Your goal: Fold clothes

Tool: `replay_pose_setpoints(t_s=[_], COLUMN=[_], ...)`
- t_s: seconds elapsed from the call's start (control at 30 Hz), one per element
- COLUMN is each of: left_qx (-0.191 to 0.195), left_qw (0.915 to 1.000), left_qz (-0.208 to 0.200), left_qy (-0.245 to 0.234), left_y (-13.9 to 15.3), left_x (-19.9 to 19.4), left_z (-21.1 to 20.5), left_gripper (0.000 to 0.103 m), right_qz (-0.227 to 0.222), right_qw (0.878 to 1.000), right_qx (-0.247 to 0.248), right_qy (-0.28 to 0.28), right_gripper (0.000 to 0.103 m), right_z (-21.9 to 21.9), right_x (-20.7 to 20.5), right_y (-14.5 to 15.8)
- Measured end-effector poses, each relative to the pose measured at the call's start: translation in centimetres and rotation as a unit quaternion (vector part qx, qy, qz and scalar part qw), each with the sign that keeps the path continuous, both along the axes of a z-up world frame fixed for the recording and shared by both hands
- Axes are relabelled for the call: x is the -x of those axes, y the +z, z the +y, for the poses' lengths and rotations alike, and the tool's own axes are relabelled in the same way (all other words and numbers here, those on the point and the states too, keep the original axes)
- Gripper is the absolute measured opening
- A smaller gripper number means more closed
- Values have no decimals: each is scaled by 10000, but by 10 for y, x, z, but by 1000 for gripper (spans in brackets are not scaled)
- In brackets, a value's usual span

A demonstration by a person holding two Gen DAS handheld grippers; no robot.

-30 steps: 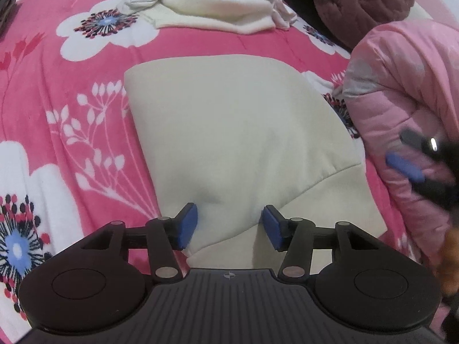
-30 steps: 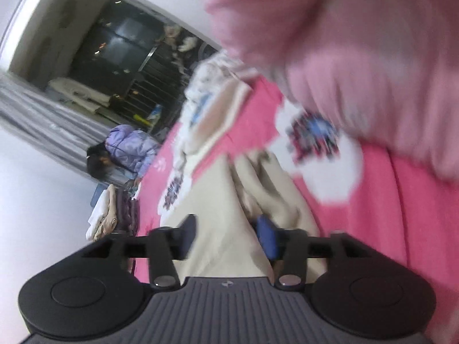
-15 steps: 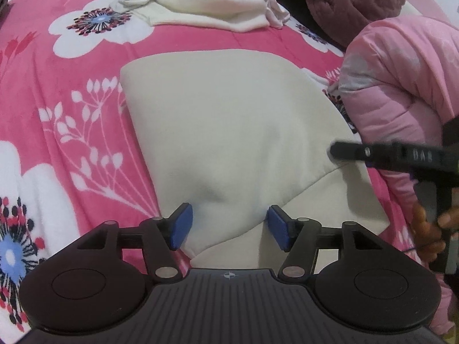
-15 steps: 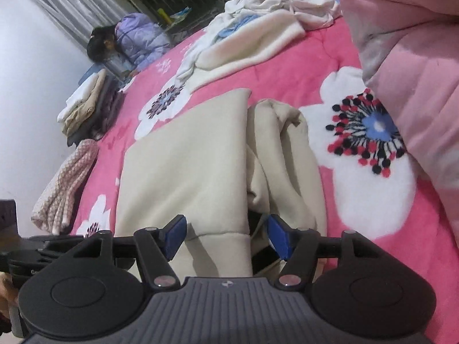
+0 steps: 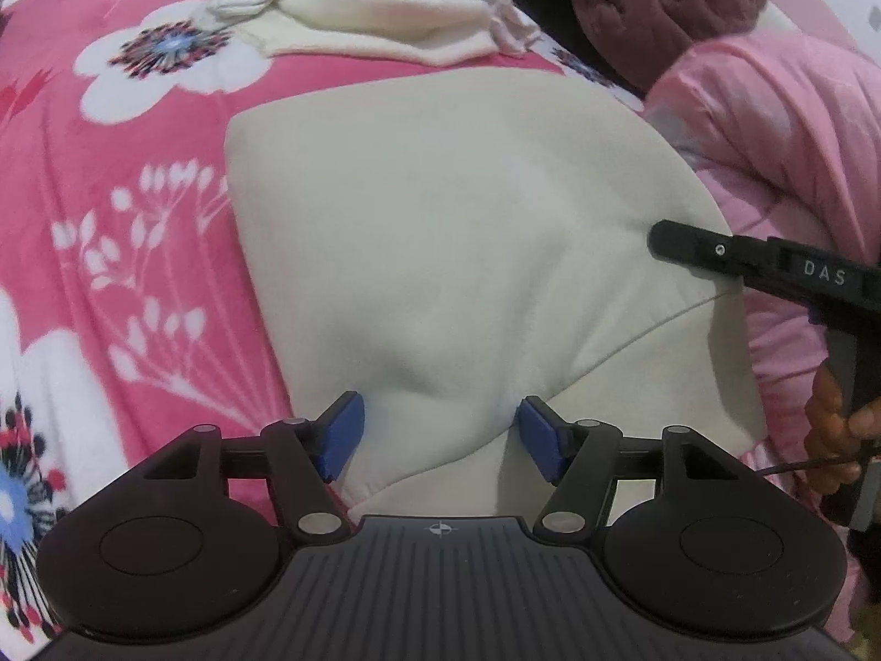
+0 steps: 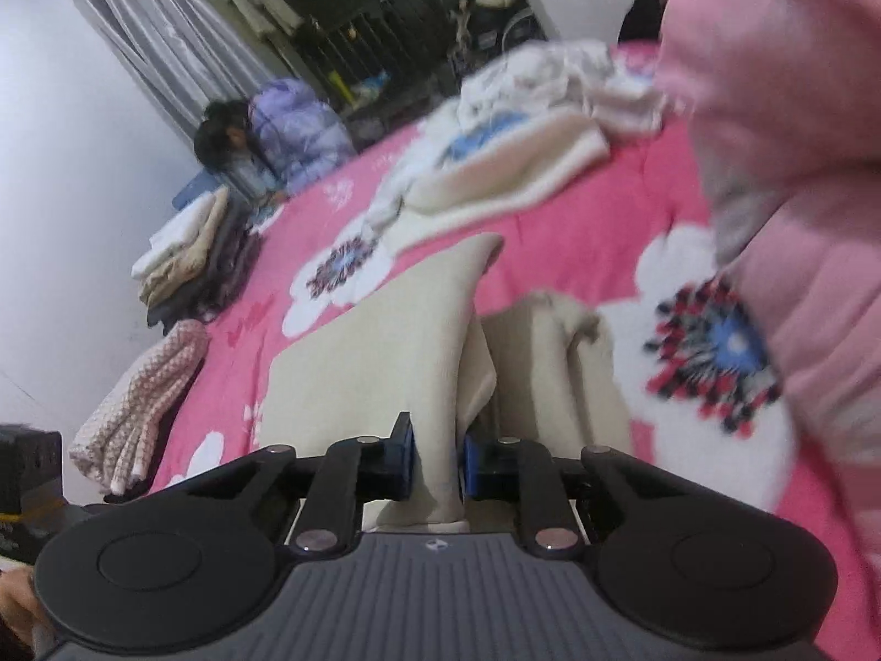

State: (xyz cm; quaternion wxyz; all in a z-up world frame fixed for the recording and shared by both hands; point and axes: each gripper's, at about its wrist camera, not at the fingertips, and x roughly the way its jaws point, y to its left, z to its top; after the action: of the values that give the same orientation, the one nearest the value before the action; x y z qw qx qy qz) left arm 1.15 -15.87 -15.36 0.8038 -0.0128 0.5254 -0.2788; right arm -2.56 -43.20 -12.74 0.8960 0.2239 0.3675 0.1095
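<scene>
Cream garment (image 5: 468, 231) lies spread mid-frame on the pink floral bed cover (image 5: 110, 220), partly folded: one flat panel, a seam running diagonally at lower right. Left tool (image 5: 438, 435) at bottom centre, pads wide apart, straddling the near hem corner but clamping nothing. Right tool (image 6: 435, 462) pads nearly together, pinching a raised ridge of the same cream fabric at bottom centre of its view; a rumpled sleeve or side part (image 6: 550, 341) sits just right of that ridge.

Step in hand, as I judge it: right side edge gripped for a fold across the panel. Next move calls for keeping that pinch tight, carrying the edge over flat, left tool likely pinning or gripping the near hem.

Unfolded pile (image 5: 385, 5) at top of frame, folded stack (image 6: 187, 253) at left.
</scene>
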Motion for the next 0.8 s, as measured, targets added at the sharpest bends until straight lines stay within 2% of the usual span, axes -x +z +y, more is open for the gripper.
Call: replay_pose_setpoints(t_s=[0.13, 0.2, 0.27, 0.3, 0.37, 0.4, 0.47, 0.5, 0.53, 0.67, 0.73, 0.77, 0.8], left_qx=[-444, -623, -695, -723, -766, -764, -653, -571, -488, -180, -36, -45, -104], left_qw=[9985, 9966, 9956, 9952, 9948, 9955, 9971, 9979, 9984, 9992, 9992, 9994, 9996], left_qz=[-228, -381, -502, -557, -606, -510, -375, -321, -267, -187, -201, -170, -123], left_qy=[-246, -378, -378, -356, -291, -215, -68, -3, 62, 289, 354, 308, 222], left_y=[-2, 2, 8, 10, 12, 9, 6, 5, 5, 10, 14, 13, 10], left_x=[6, 10, 14, 16, 20, 20, 19, 18, 17, 18, 22, 25, 28], left_z=[-18, -26, -24, -22, -17, -13, -7, -4, -1, 11, 17, 19, 18], left_gripper=[65, 64, 64, 64, 64, 64, 64, 64, 64, 64, 64, 64, 64], right_qz=[431, 699, 796, 809, 807, 793, 765, 750, 736, 639, 522, 463, 557], right_qw=[9989, 9971, 9948, 9948, 9956, 9960, 9961, 9956, 9949, 9908, 9917, 9917, 9893], right_qx=[116, -89, -453, -452, -263, -91, 254, 426, 598, 1162, 1176, 1181, 1302], right_qy=[-172, -299, -439, -433, -400, -390, -369, -358, -348, -286, 37, 211, 339], right_gripper=[19, 19, 20, 21, 24, 29, 43, 55, 62, 61, 47, 46, 44], right_z=[-12, -21, -31, -32, -31, -30, -27, -26, -25, -20, -7, 0, 10], right_x=[-3, -8, -11, -13, -12, -8, -1, 3, 7, 25, 39, 46, 46], right_y=[-30, -57, -70, -69, -60, -53, -38, -30, -23, 8, 26, 35, 27])
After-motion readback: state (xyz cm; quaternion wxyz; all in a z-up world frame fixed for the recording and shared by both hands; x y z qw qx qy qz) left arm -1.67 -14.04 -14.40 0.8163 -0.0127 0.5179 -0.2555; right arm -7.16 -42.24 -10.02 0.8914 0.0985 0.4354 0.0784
